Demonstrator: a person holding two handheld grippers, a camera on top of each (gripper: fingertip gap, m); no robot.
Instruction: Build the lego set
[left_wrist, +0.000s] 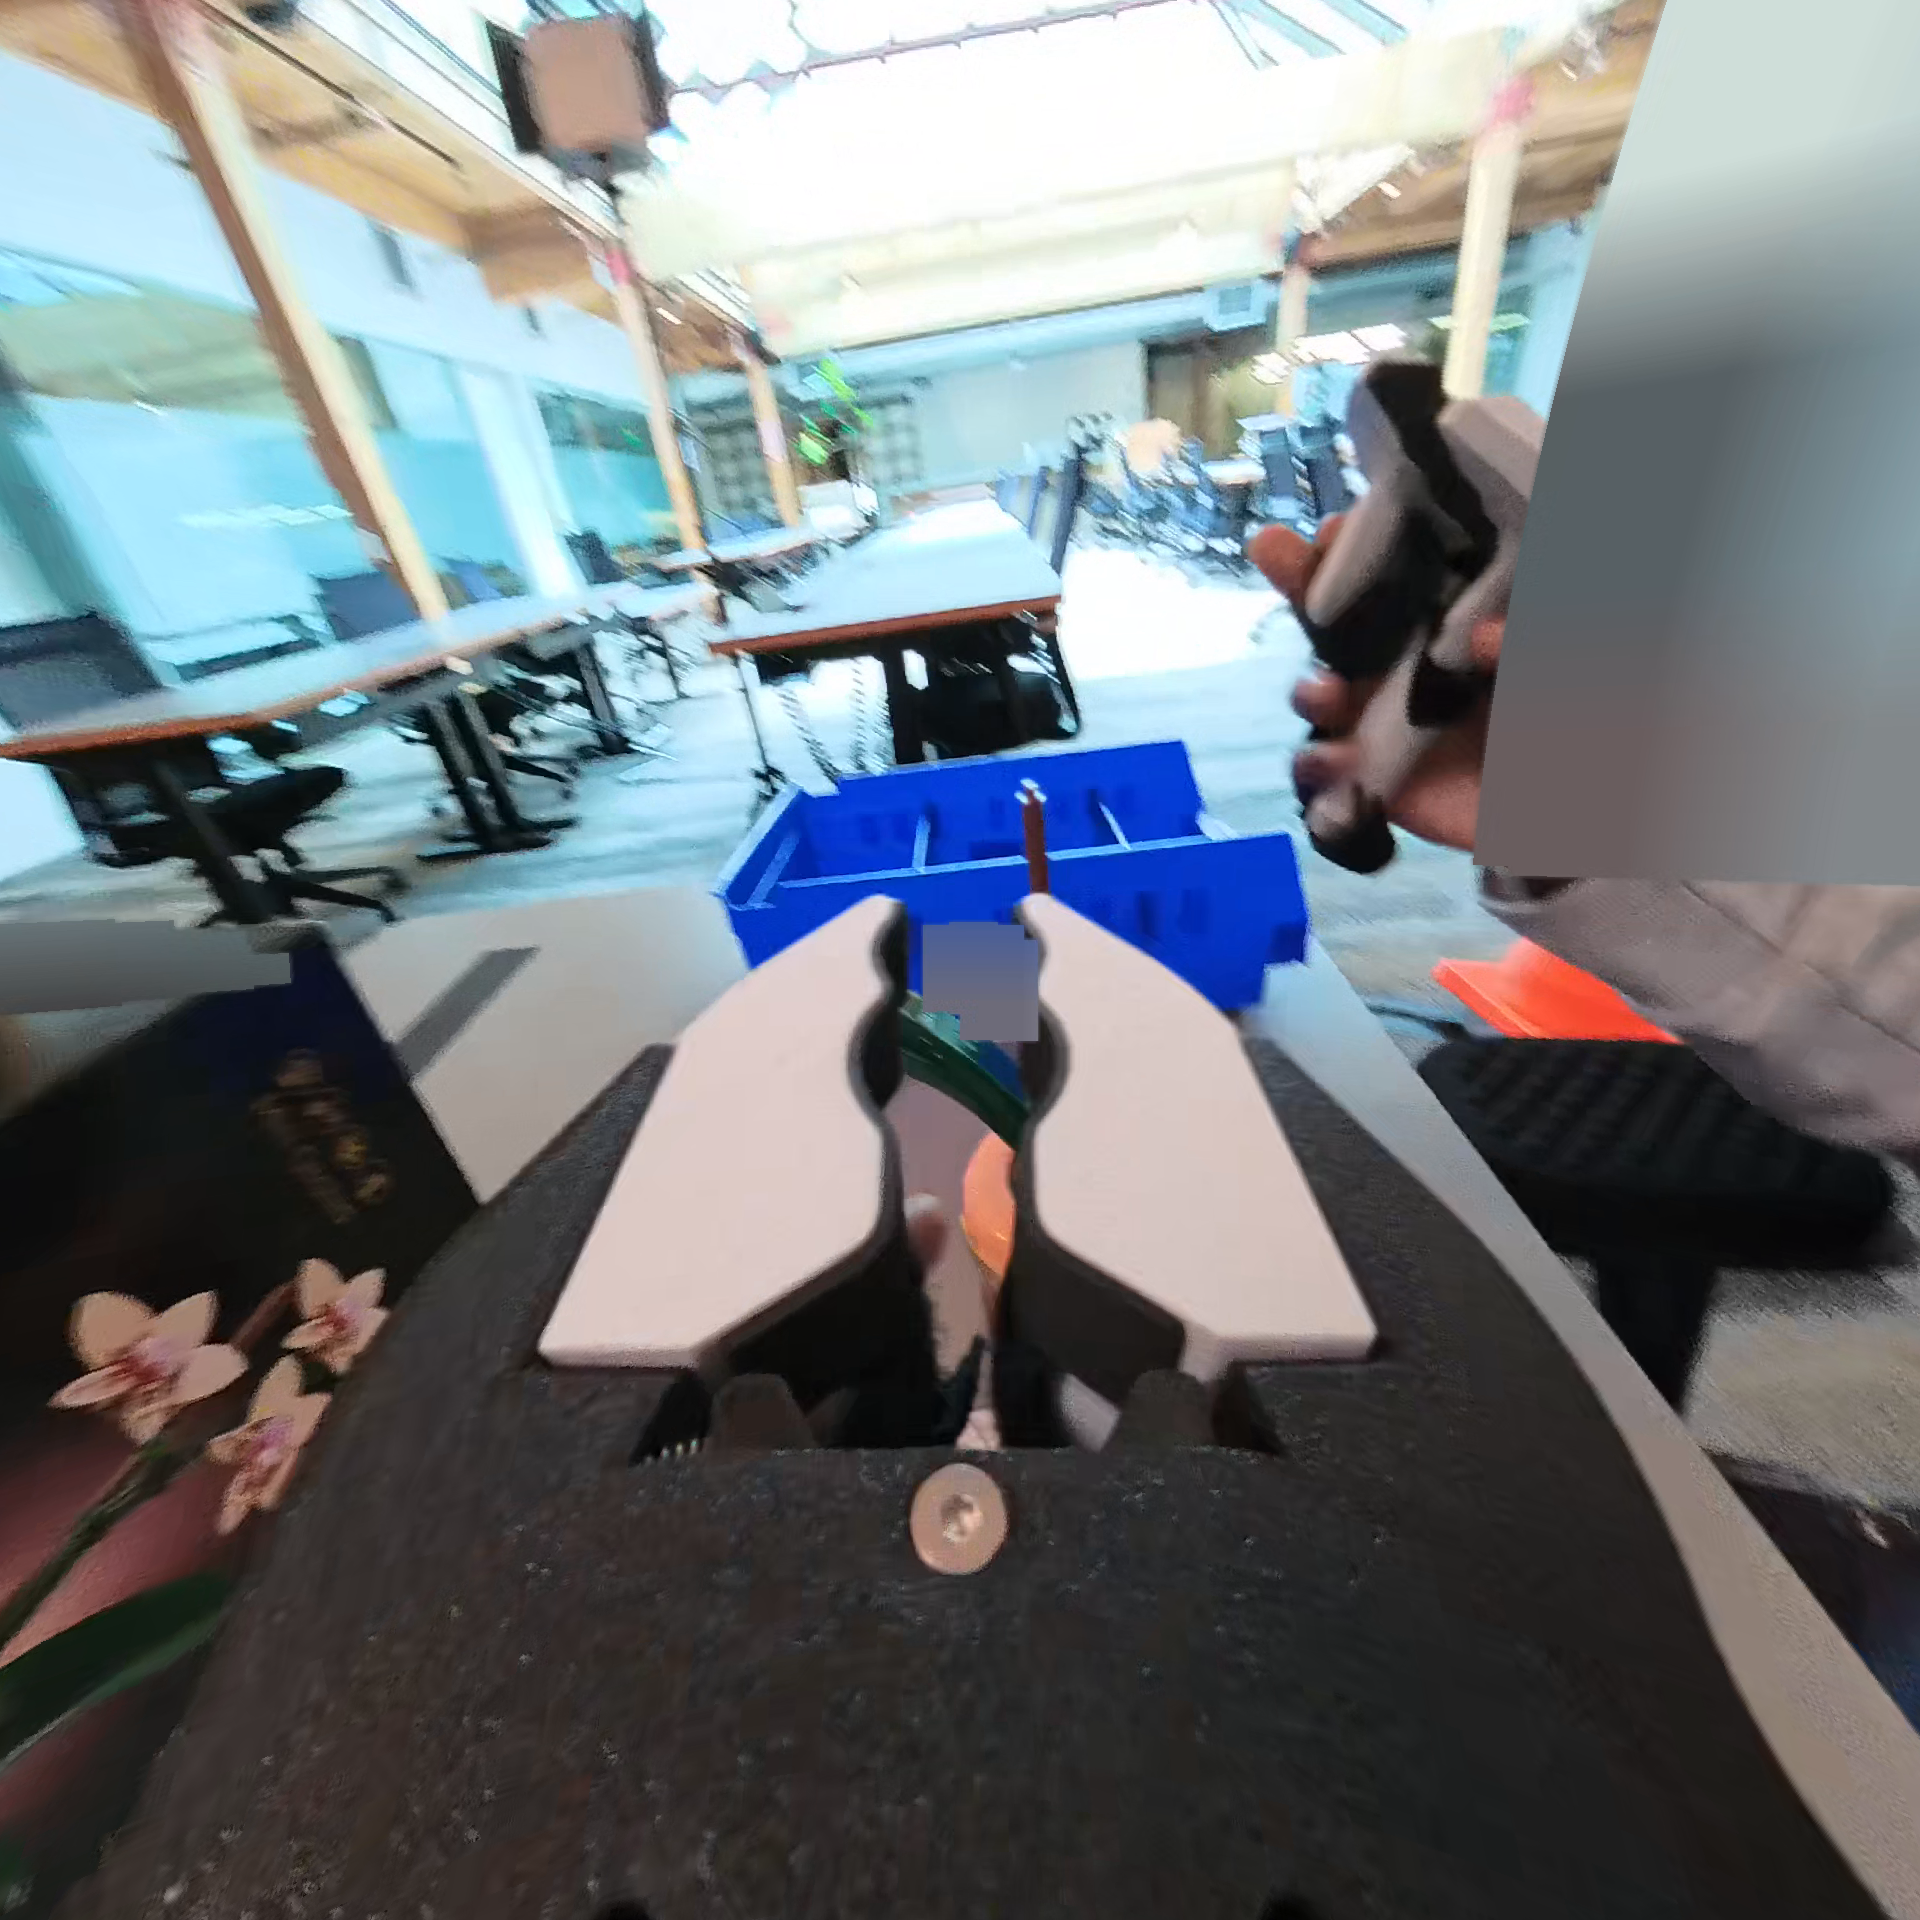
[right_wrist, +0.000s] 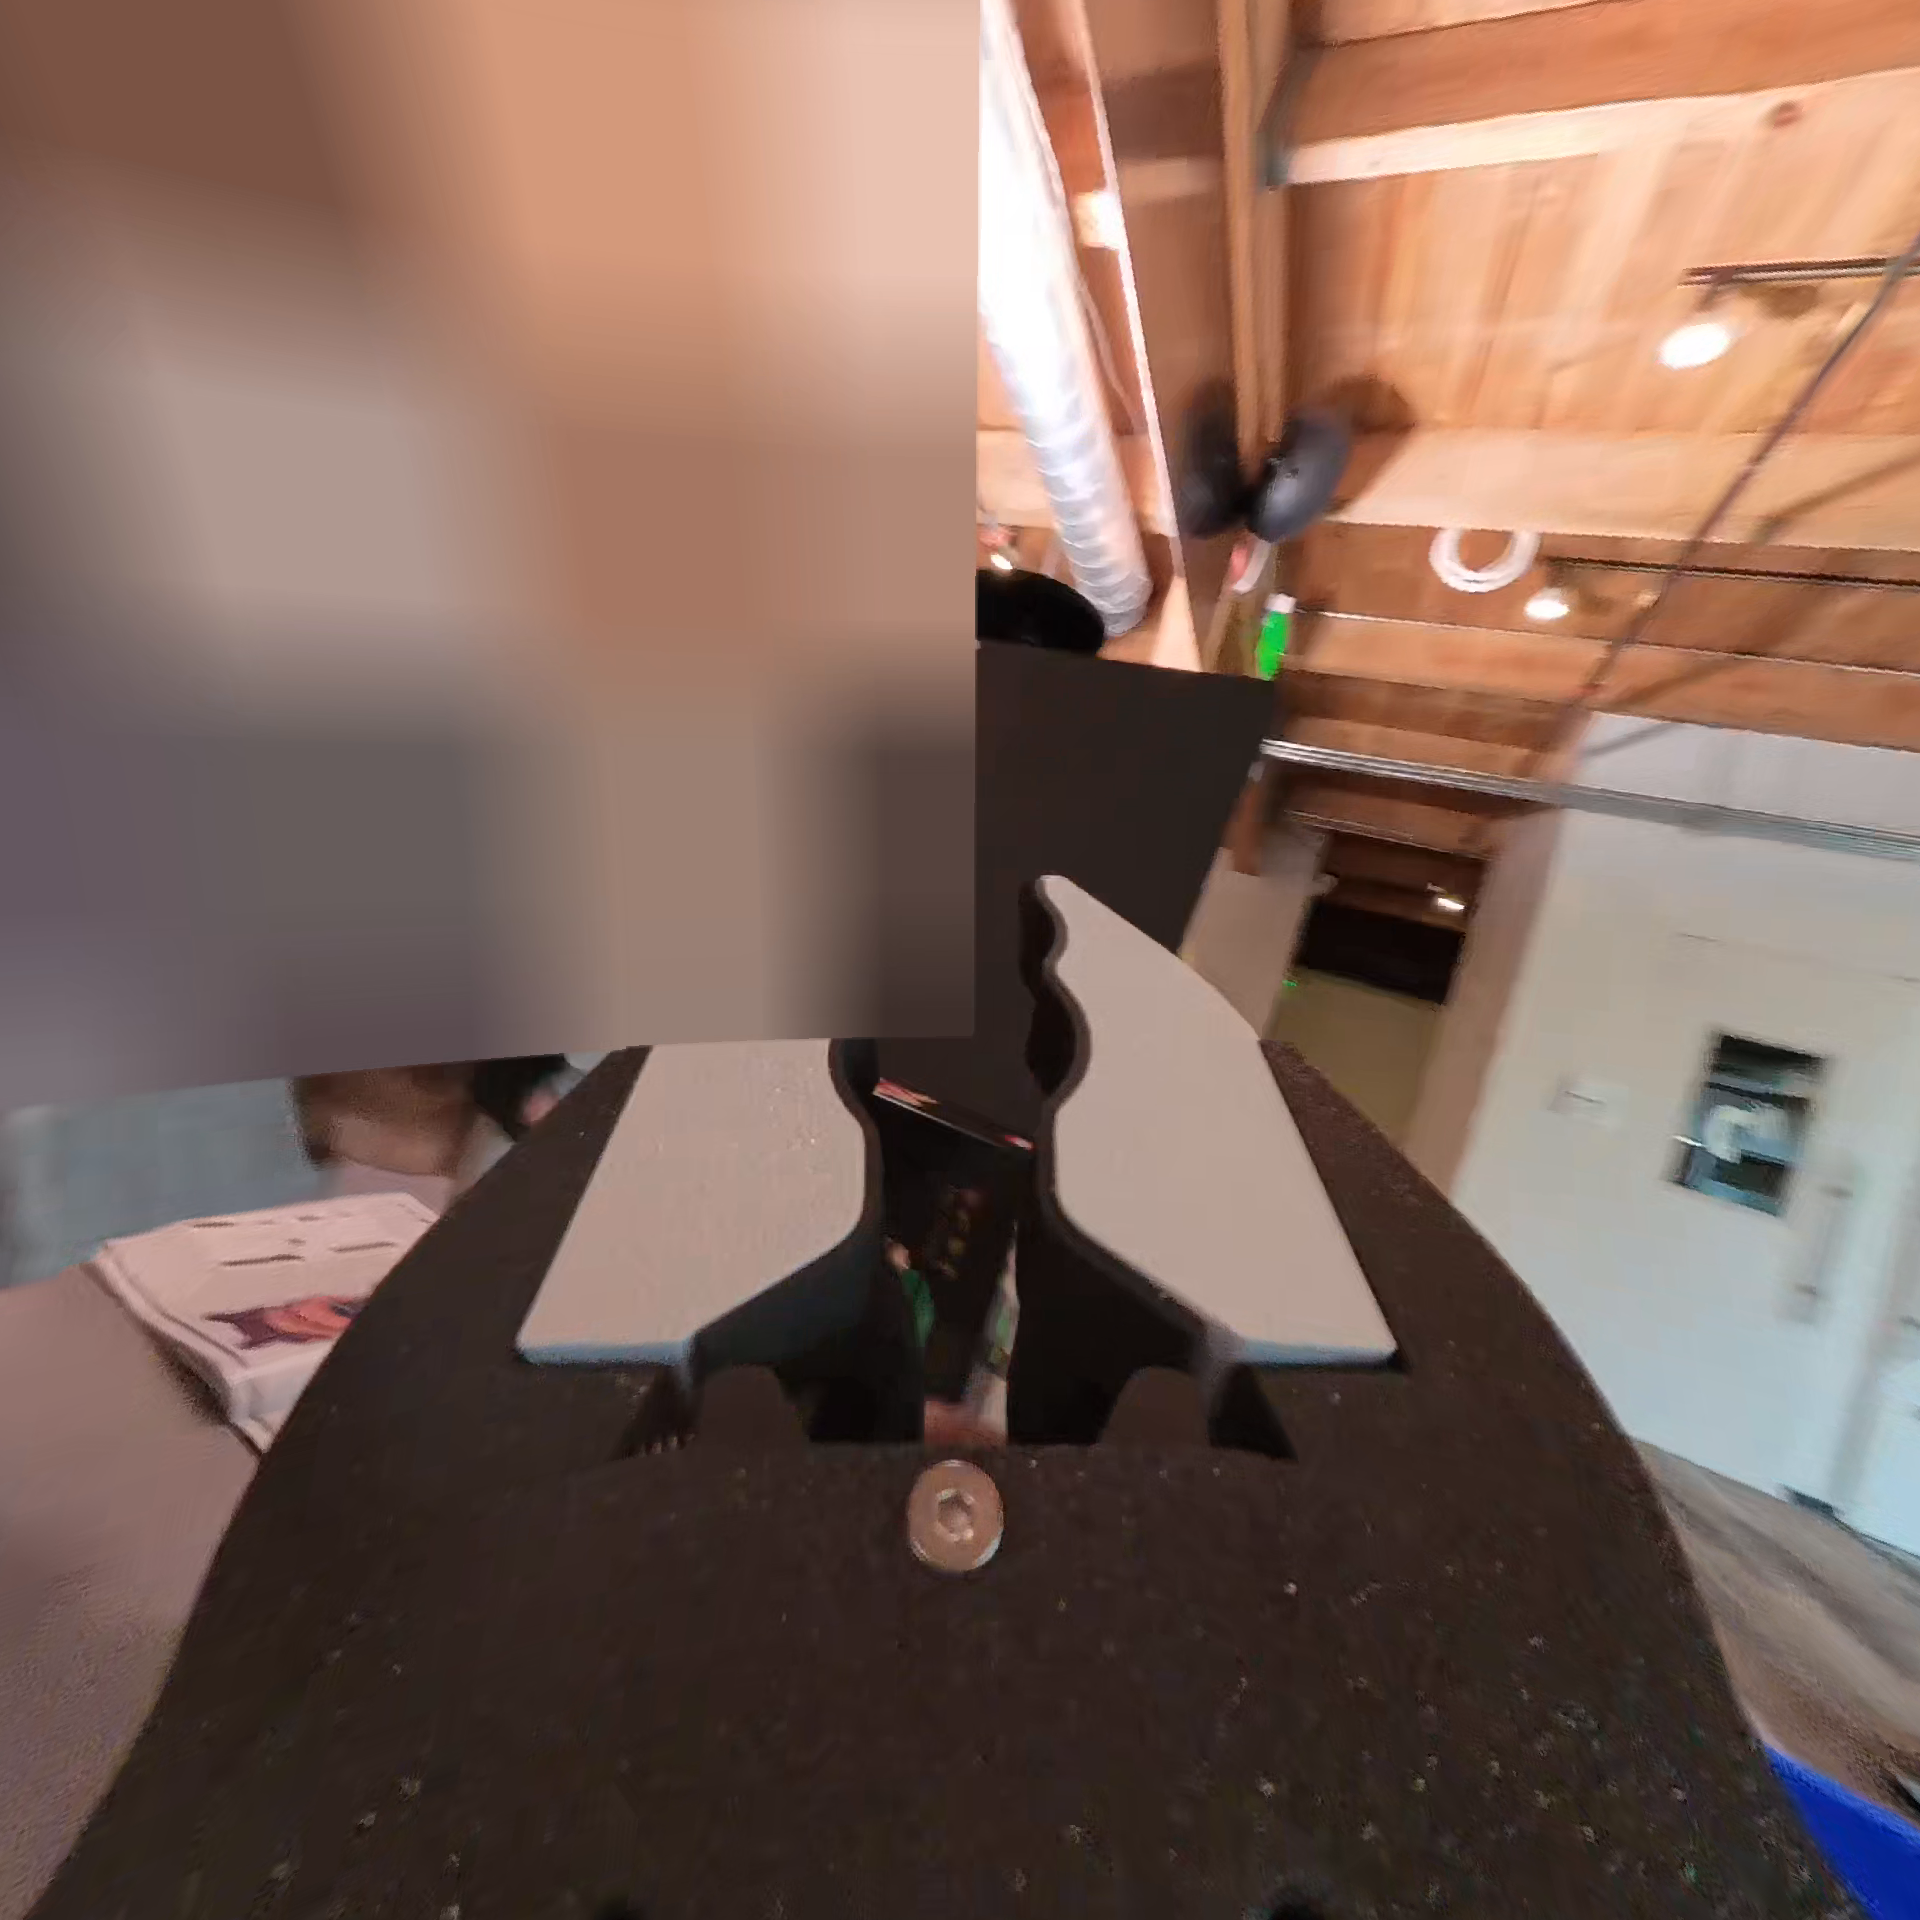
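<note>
Left gripper (left_wrist: 966, 935) has its fingers spread, a gap between the tips. Beyond it a thin brown lego stem (left_wrist: 1035, 844) with a white tip stands upright, long axis vertical, white end up, in front of the blue bin (left_wrist: 1143, 894) on the table (left_wrist: 582, 997). Green and orange lego pieces (left_wrist: 987, 1153) show between the fingers, blurred. Right gripper (left_wrist: 1392, 613) is raised; whether spread or closed, cannot tell.

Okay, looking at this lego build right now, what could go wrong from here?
The right gripper is raised off the table and its own view faces the ceiling, so it cannot see the parts. The blue bin sits at the table's far edge; a push might tip it off. The left gripper may bump the thin brown stem.
</note>
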